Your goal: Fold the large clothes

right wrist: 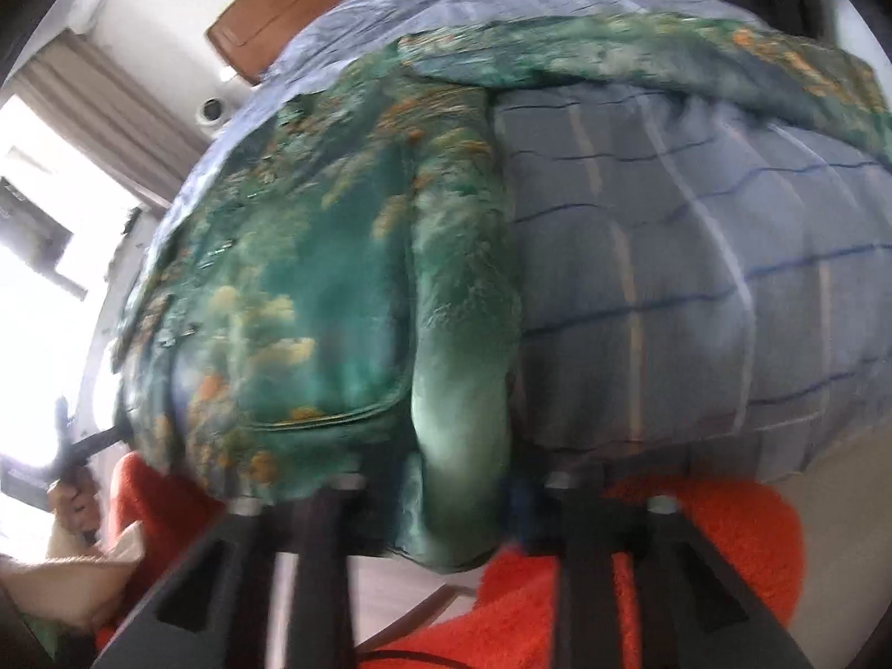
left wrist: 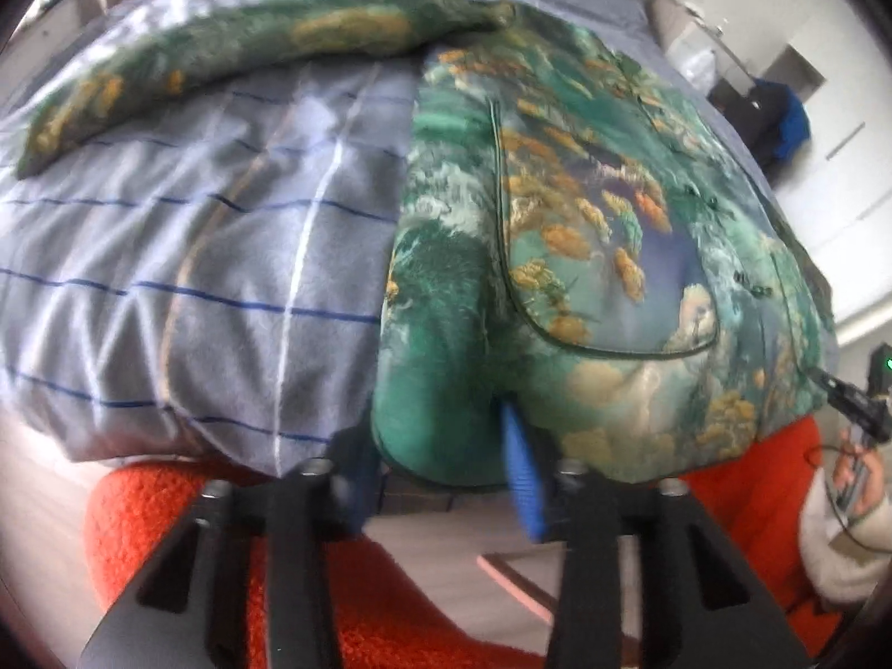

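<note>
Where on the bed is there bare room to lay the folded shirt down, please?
The striped bedsheet lies bare between the shirt, its outstretched sleeve and the near edge. The shirt's own side is crowded, with both hand-held grippers, left and right, at its hem.

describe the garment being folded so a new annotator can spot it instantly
Start from the bed covered by a grey-blue quilt with thin dark-blue stripes. Spread on it lies a satiny green shirt printed with orange and cream blossoms, one sleeve stretched sideways, hem at the near edge. It is the only patterned, glossy fabric there, unlike the fuzzy orange rug below.
</note>
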The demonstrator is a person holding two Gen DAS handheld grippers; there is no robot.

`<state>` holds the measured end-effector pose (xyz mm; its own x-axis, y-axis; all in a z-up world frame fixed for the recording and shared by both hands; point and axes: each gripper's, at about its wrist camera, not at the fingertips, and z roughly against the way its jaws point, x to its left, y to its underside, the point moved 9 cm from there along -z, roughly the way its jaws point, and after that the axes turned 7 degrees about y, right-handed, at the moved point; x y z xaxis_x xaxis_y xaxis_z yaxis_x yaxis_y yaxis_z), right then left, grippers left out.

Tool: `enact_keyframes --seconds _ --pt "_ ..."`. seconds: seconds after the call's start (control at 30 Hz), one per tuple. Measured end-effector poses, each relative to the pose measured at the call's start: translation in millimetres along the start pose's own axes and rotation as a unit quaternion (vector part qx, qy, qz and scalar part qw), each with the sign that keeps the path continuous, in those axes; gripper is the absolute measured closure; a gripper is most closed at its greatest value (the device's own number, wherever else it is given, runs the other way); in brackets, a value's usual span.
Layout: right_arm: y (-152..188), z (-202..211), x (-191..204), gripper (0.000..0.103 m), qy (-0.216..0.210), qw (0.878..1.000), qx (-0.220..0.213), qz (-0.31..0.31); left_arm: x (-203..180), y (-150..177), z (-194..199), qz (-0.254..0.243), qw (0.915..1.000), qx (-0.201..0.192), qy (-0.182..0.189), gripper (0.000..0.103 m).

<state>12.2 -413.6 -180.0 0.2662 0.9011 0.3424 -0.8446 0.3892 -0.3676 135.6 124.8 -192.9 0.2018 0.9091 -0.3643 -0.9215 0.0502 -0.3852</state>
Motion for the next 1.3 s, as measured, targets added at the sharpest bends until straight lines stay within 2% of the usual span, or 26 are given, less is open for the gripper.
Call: enact_keyframes --seconds 0.03,0.07,0.1,0.23,0.27,0.33,0.4,0.5,0.6,0.73,0.87,1.07,1.2,1.3 --pt "0 5 -4 0.045 0.008 1.000 -0.009 -0.003 -1 -2 8 -0.002 0.9999 -0.015 -0.004 0.035" --pt "-2 14 -8 0.043 0.015 0.999 -0.030 -0.012 -3 -5 17 -0.004 0.9994 -0.033 -0.010 0.030" --pt "-3 22 -12 0.042 0.019 0.998 -0.047 -0.021 -5 -11 24 -0.006 0.9983 -0.055 -0.020 0.021" --pt "-8 50 -28 0.036 0.060 0.990 -0.115 -0.057 4 -40 42 0.018 0.9892 -0.135 -0.056 0.004" --pt "-9 58 -33 0.032 0.079 0.984 -0.142 -0.066 13 -44 45 0.029 0.9861 -0.150 -0.066 0.003" --pt "-9 65 -37 0.025 0.100 0.977 -0.170 -0.076 35 -56 45 0.055 0.9766 -0.185 -0.095 0.003" --pt "-7 68 -42 0.025 0.110 0.971 -0.194 -0.090 59 -64 36 0.067 0.9667 -0.205 -0.138 0.003" --pt "-1 64 -53 0.025 0.128 0.965 -0.201 -0.108 85 -64 15 0.069 0.9679 -0.175 -0.167 0.003" --pt "3 59 -63 0.025 0.110 0.966 -0.192 -0.134 97 -57 -2 0.059 0.9721 -0.149 -0.171 0.003" --pt "9 54 -74 0.022 0.074 0.965 -0.182 -0.172 105 -53 -9 0.090 0.9730 -0.157 -0.144 0.002" --pt "16 39 -89 0.022 0.051 0.961 -0.151 -0.227 106 -52 -11 0.096 0.9725 -0.161 -0.138 0.002" --pt "18 43 -90 0.022 0.057 0.956 -0.164 -0.235 106 -47 -12 0.106 0.9729 -0.147 -0.143 0.001" --pt "17 39 -91 0.022 0.063 0.958 -0.154 -0.236 105 -44 -14 0.101 0.9743 -0.137 -0.148 0.000" --pt "14 43 -96 0.022 0.052 0.957 -0.147 -0.246 104 -41 -8 0.101 0.9753 -0.143 -0.135 0.000"
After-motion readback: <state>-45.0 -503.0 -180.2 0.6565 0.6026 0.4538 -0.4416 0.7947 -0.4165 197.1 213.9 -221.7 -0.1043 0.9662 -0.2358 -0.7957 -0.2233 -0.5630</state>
